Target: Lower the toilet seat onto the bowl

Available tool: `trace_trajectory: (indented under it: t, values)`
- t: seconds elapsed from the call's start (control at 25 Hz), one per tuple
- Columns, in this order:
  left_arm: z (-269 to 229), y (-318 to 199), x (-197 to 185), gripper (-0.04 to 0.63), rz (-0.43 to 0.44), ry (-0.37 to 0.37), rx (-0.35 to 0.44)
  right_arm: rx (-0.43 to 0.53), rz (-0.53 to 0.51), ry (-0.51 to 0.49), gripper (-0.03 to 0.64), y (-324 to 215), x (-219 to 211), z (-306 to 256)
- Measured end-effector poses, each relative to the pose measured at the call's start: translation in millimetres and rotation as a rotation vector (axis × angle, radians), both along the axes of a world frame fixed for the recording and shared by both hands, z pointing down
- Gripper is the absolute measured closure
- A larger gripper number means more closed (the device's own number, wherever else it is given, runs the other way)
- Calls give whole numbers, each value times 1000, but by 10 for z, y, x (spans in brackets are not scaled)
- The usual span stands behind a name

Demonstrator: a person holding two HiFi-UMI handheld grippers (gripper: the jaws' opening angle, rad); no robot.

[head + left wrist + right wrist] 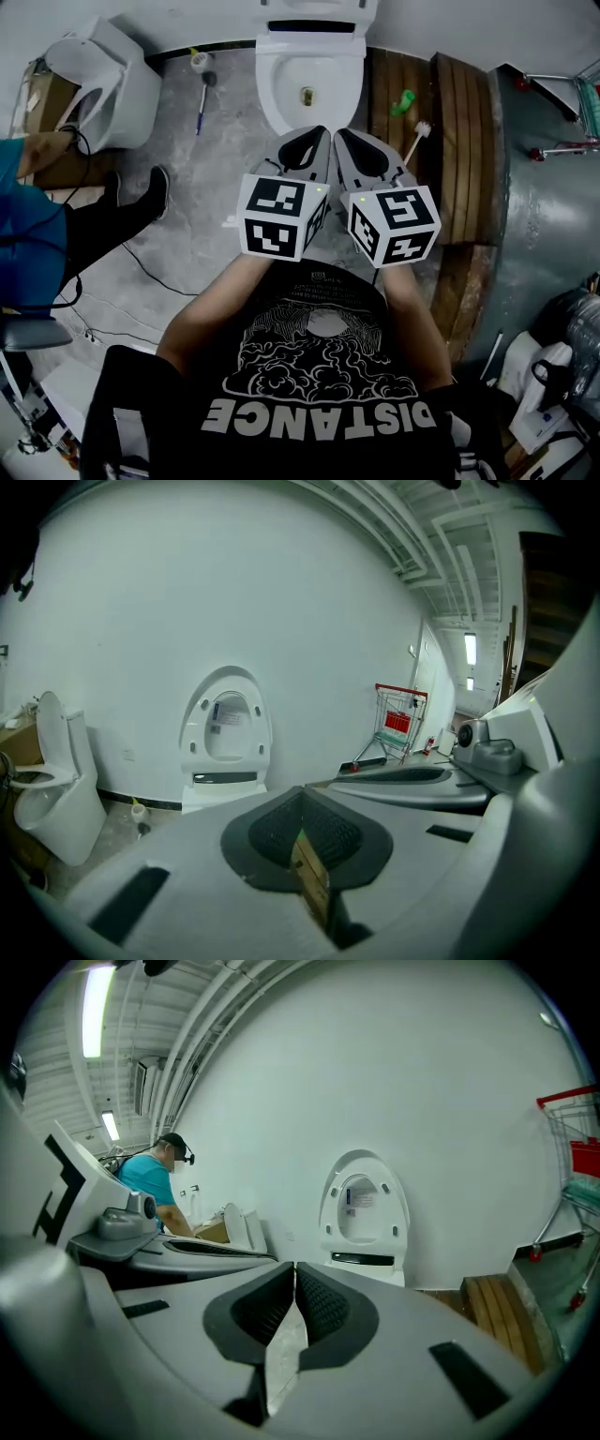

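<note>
White wall [281, 592] backs the toilet, and the toilet seat [228, 726] stands raised against it, its oval opening facing the room. It is not down on the bowl [309, 89]. The bowl is open below it, white, with a dark drain hole at the bottom. From the head view the seat [314, 9] shows only as a band at the top edge.

Both grippers are held side by side in front of the bowl and apart from it, pointing toward the toilet. The left gripper [317, 141] has its jaws closed together with nothing between them, and so has the right gripper [347, 141].

Grey, stained concrete floor [206, 187] lies under the toilet. Just right of the bowl is a platform of dark wooden planks [459, 141] with a white toilet brush [415, 141] and a small green object [403, 101] on it. Left of the bowl a blue-handled brush [202, 98] lies on the floor. Farther left stands a second toilet [103, 80], and near it a person in a teal shirt [155, 1190]. A thin black cable [150, 272] trails over the concrete. A red shopping cart [398, 722] stands by the wall on the right.
</note>
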State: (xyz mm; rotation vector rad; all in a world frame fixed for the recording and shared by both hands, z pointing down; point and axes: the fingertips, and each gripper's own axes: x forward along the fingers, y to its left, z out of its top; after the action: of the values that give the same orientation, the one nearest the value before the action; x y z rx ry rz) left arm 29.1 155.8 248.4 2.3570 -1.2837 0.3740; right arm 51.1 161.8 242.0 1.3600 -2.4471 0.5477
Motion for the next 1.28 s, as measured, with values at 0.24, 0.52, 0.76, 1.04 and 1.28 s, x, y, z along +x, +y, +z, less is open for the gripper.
trace_trajectory:
  t: [0.24,0.52,0.76,1.04,1.28]
  values:
    - [-42,-459,-238,583,36,17,5,5,30,18,597,-445,-246,-34]
    - [-30,-826,-451,583,76,37,1,2,72,29,597,-798,-437,-27]
    - [-26,-1050,-501,583,92,48,5,3,83,30,597,-987,-491,-15]
    - [-40,-1280,-523,583,93,60,32,22,80,19,597,-1233,-481,-14]
    - [-6,-1617,-391,583,91,39,27,22,53,15,597,-1581,-354,13]
